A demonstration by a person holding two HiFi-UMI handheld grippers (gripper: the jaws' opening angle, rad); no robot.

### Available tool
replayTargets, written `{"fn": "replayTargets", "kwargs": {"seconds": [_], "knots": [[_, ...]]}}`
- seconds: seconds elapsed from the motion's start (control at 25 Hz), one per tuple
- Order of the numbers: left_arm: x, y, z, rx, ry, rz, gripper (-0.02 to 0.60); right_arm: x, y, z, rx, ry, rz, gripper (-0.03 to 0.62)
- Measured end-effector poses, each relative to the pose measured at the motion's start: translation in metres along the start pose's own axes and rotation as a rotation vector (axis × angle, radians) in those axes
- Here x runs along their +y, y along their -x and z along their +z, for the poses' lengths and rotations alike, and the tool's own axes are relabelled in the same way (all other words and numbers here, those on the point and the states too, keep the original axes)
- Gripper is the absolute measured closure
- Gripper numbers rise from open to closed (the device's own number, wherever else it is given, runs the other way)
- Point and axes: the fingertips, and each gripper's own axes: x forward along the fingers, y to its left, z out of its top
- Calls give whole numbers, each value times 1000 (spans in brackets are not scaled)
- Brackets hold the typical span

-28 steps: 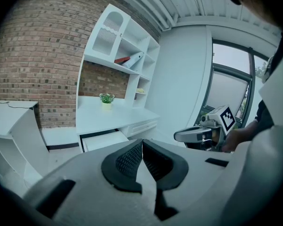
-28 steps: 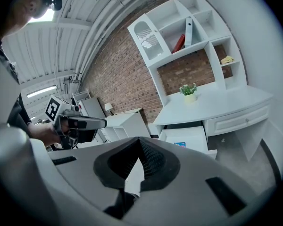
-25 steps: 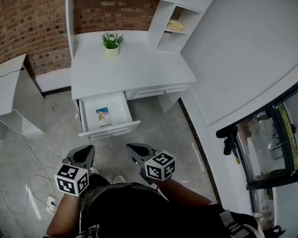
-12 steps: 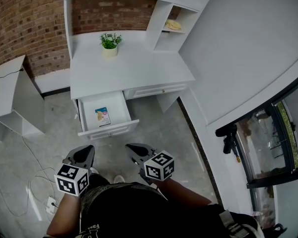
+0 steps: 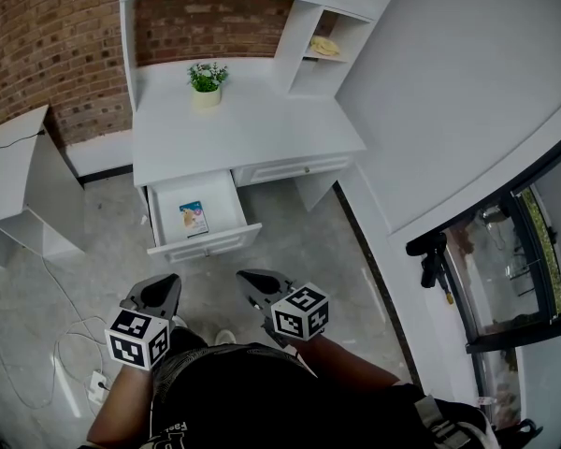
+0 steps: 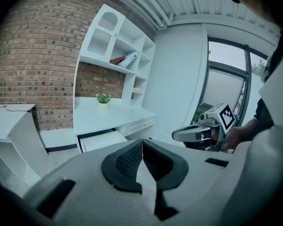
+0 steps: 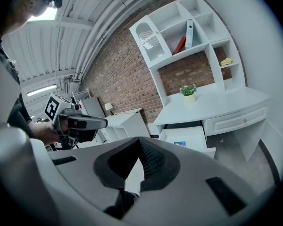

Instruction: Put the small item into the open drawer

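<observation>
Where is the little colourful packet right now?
In the head view, the packet lies flat inside the open drawer, left of centre, just below the white desk with the potted plant.

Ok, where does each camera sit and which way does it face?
Head view: on the person's head, looking steeply down at the desk and open drawer; both arms, left gripper and right gripper show.
Left gripper view: on the left gripper, facing the desk along its shut jaws; the right gripper shows at right.
Right gripper view: on the right gripper, facing the desk along its shut jaws; the left gripper shows at left.
Shared: all see desk, plant and drawer; head and right gripper views see the item inside.
</observation>
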Motion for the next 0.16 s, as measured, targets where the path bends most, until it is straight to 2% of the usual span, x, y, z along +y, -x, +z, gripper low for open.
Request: {"fn": "replayTargets", "kwargs": {"seconds": [0.16], "knots": [[-2,2,-2,2,-3,2,563,1,3,-1,-2,2,1,591]]}}
